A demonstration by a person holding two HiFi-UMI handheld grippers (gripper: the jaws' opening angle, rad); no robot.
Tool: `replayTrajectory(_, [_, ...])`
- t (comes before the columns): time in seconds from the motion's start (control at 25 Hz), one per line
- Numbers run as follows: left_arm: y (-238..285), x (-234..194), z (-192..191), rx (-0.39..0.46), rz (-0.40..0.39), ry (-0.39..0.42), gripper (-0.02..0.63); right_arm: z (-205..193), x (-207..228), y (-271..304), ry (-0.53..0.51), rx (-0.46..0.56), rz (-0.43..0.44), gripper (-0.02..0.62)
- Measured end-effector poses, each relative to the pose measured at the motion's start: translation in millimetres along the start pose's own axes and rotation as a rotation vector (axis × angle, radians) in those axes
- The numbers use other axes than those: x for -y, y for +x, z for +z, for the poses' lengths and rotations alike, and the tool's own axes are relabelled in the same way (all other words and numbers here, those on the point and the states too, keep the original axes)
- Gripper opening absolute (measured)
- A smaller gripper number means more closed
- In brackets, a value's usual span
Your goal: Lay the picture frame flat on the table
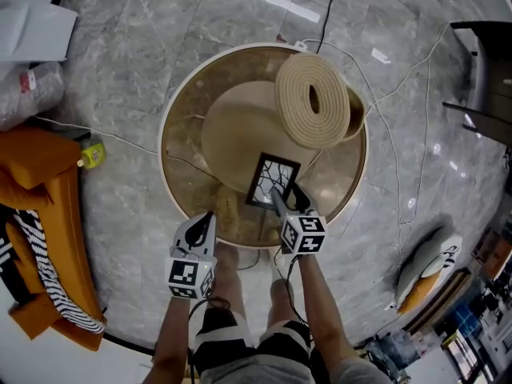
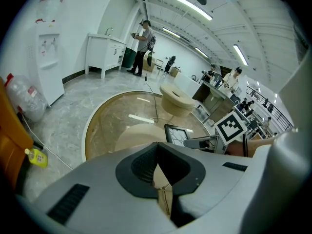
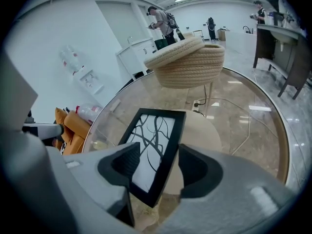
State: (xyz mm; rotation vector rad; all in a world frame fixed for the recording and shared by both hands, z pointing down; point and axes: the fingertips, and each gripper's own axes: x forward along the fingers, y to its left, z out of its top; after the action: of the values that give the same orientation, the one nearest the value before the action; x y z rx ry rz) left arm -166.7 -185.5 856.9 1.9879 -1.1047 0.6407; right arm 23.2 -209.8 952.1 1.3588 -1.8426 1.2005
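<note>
The black picture frame [image 1: 272, 181] with a branch drawing lies face up on the round glass table [image 1: 172, 126], near its front edge. My right gripper [image 1: 280, 199] is over the frame's near end. In the right gripper view the frame [image 3: 153, 145] sits between the wide-apart jaws of my right gripper [image 3: 155, 167], and the pads do not press on it. My left gripper [image 1: 208, 218] hovers at the table's front rim, left of the frame, with its jaws together and nothing in them. The left gripper view shows the left gripper [image 2: 157, 152], and beyond it the frame [image 2: 178, 134].
A woven rope basket [image 1: 314, 101] stands at the table's far right. A beige round base [image 1: 232, 130] shows under the glass. A cable [image 1: 328, 6] runs across the marble floor. An orange cushion [image 1: 36, 206] lies at the left. People stand far back in the room.
</note>
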Motion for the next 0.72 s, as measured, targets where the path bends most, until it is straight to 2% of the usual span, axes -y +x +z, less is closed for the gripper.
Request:
replayTrajectory(0.36, [-25, 10, 14, 0.045, 0.006, 0.034, 0.018, 11, -15, -27, -0.036, 0.026, 0.024, 0.245])
replayTrajectory(0.72, [-82, 52, 62, 0.131, 0.022, 0.091, 0.018, 48, -47, -104, -0.104, 0.099, 0.061, 0.225])
